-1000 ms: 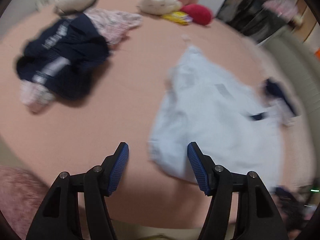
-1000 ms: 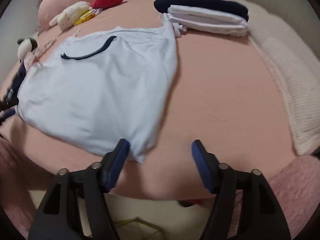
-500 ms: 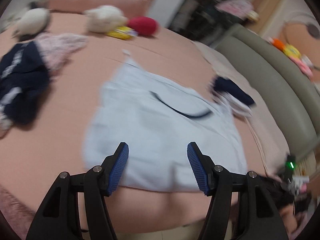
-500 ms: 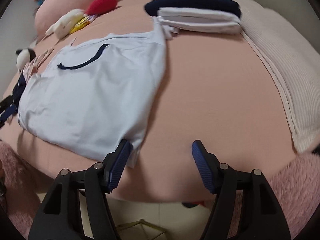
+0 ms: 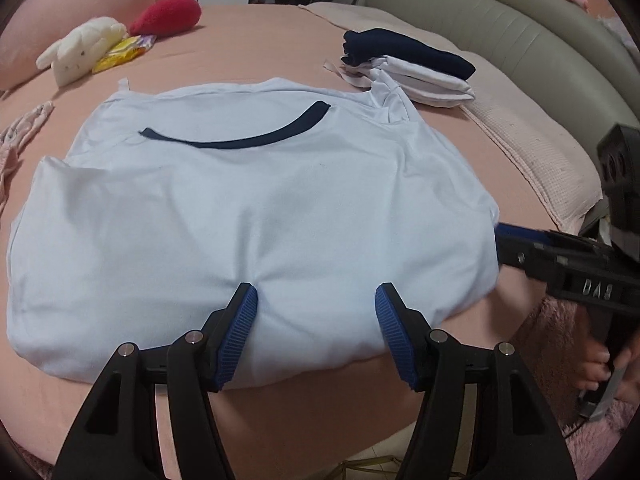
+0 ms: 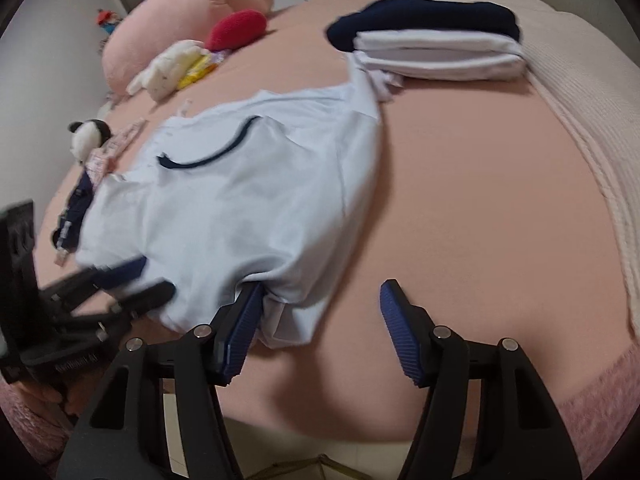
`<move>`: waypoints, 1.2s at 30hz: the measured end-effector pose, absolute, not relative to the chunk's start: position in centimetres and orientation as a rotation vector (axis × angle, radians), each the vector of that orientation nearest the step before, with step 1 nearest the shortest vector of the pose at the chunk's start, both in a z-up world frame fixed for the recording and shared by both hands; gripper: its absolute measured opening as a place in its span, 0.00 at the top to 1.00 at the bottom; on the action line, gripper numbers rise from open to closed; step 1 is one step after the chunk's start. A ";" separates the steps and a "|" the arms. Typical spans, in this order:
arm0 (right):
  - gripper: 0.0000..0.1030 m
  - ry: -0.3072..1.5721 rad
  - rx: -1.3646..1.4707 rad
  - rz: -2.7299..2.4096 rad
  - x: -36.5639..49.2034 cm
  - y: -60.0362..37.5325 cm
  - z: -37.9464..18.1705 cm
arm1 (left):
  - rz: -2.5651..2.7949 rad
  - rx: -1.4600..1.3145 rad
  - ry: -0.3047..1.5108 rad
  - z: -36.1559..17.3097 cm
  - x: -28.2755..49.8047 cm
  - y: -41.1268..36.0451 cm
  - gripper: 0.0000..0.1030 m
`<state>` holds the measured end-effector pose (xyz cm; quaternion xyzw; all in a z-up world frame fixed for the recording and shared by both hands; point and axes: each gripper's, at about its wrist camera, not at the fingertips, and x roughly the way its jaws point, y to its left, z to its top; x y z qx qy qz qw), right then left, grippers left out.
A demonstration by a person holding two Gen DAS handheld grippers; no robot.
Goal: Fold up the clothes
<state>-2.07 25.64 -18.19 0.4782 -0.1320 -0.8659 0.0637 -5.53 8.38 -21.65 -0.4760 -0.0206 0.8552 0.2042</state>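
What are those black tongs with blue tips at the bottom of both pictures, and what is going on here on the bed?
There is no robot here. A person holds two hand tools, each with two blue-padded fingers and a camera looking along them. One picture comes from the left gripper, the other from the right gripper; each tool also shows at the edge of the other's picture.

On the pink bed lies a light blue T-shirt with a dark collar, spread flat. Both tools are open at its near hem, gripping nothing yet. Behind it sits a stack of folded clothes, navy on white. Soft toys and a pink pillow lie near the head end.
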 end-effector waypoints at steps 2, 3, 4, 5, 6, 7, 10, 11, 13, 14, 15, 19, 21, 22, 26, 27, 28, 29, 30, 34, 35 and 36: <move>0.44 -0.468 1.395 -2.575 -2.1 25.4 -17.8 | 2.383 -1.318 -0.102 -21.8 -5.3 7.9 0.38; 0.44 -0.514 1.366 -2.560 -1.9 25.7 -17.5 | 2.382 -1.311 -0.111 -21.8 -5.2 7.8 0.38; 0.44 -0.577 1.335 -2.531 -1.7 26.1 -17.2 | 2.380 -1.305 -0.107 -21.8 -5.2 7.9 0.38; 0.44 -0.649 1.308 -2.497 -1.4 26.6 -17.0 | 2.378 -1.299 -0.103 -21.8 -5.2 7.9 0.37; 0.44 -0.712 1.287 -2.464 -1.1 27.2 -16.9 | 2.376 -1.293 -0.099 -21.8 -5.2 8.0 0.36; 0.44 -0.773 1.265 -2.429 -0.8 27.7 -16.7 | 2.373 -1.287 -0.096 -21.8 -5.2 8.0 0.35; 0.43 -0.856 1.258 -2.418 0.1 28.9 -16.5 | 2.373 -1.290 -0.110 -21.2 -5.4 8.4 0.35; 0.43 -0.845 1.279 -2.451 0.3 29.2 -16.4 | 2.374 -1.293 -0.117 -20.9 -5.5 8.6 0.35; 0.41 -0.855 1.305 -2.473 0.4 29.7 -16.5 | 2.375 -1.298 -0.131 -20.4 -5.7 8.9 0.35; 0.41 -0.872 1.312 -2.471 0.4 30.0 -16.7 | 2.375 -1.300 -0.138 -20.2 -5.8 9.0 0.35; 0.41 -0.895 1.314 -2.471 0.3 30.2 -16.8 | 2.375 -1.303 -0.144 -19.9 -5.8 9.2 0.35; 0.41 -0.856 1.405 -2.558 -0.2 31.0 -17.1 | 2.391 -1.299 -0.138 -18.9 -6.0 10.1 0.35; 0.40 -0.699 1.533 -2.671 -0.3 31.0 -17.3 | 2.385 -1.302 -0.108 -19.0 -6.0 11.0 0.35; 0.39 -0.688 1.560 -2.661 -0.2 31.0 -17.6 | 2.382 -1.303 -0.093 -19.1 -6.0 11.4 0.35; 0.39 -0.621 1.610 -2.626 -0.3 30.2 -18.2 | 2.368 -1.307 -0.034 -19.3 -6.1 13.2 0.35; 0.39 -0.577 1.614 -2.631 -0.4 29.8 -18.1 | 2.364 -1.308 -0.019 -19.4 -6.1 13.6 0.35; 0.39 -0.534 1.618 -2.644 -0.6 29.6 -18.1 | 2.360 -1.309 -0.004 -19.4 -6.1 14.1 0.35; 0.40 -0.512 1.619 -2.661 -0.7 29.5 -17.9 | 2.356 -1.310 0.011 -19.5 -6.2 14.5 0.35; 0.41 -0.499 1.619 -2.679 -0.8 29.5 -17.8 | 2.353 -1.311 0.026 -19.6 -6.2 15.0 0.35; 0.40 -0.607 1.604 -2.757 -0.1 32.2 -17.2 | 2.337 -1.314 0.085 -19.8 -6.3 16.7 0.35; 0.39 -0.642 1.603 -2.752 0.0 32.8 -17.2 | 2.333 -1.315 0.099 -19.9 -6.3 17.2 0.38; 0.39 -0.672 1.603 -2.735 0.1 33.1 -17.3 | 2.328 -1.316 0.114 -19.9 -6.3 17.6 0.42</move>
